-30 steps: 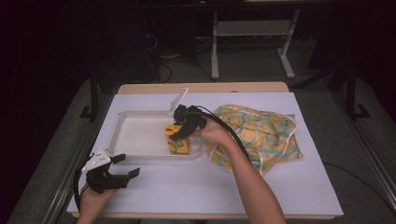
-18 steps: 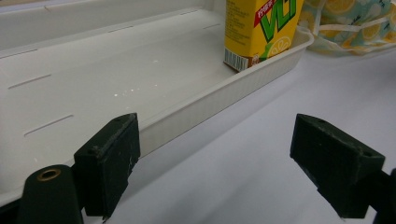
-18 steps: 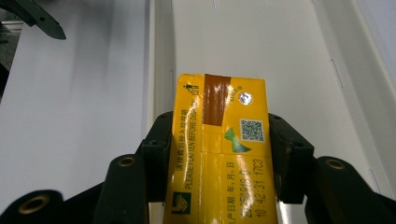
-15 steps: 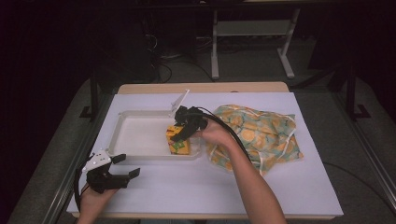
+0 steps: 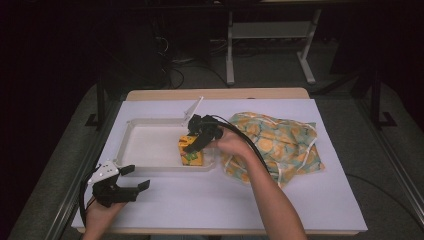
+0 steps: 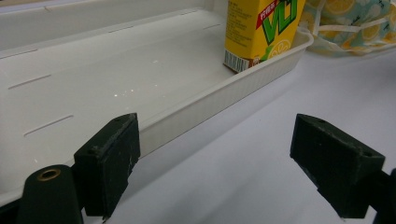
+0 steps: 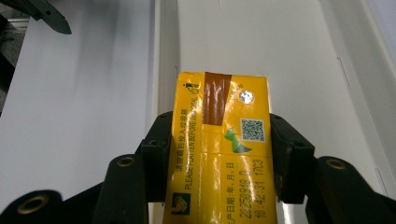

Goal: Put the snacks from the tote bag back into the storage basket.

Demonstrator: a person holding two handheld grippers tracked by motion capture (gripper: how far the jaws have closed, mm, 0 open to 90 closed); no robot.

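Over the last second almost nothing has shifted: your right gripper (image 5: 192,145) still clenches the yellow drink carton (image 5: 190,151), standing at the right end of the shallow white plastic tray (image 5: 145,122) mid-frame. Your left gripper (image 5: 131,178) idles released, lower left, so the placing looks nearly finished.

A yellow drink carton (image 7: 219,154) carries all the readable print. In the right gripper view, its top reads "PLEASE FLATTEN BEFORE DISPOSAL" along one edge, beside Chinese characters. A QR code (image 7: 252,129) sits near a round silver foil seal. Printed digits near the bottom read roughly "10:42:31 17C3", with a date line beneath that is partly cut off. In the left gripper view, the carton's front (image 6: 261,28) shows large green letters "VLT" and a barcode (image 6: 235,61) at its lower corner.
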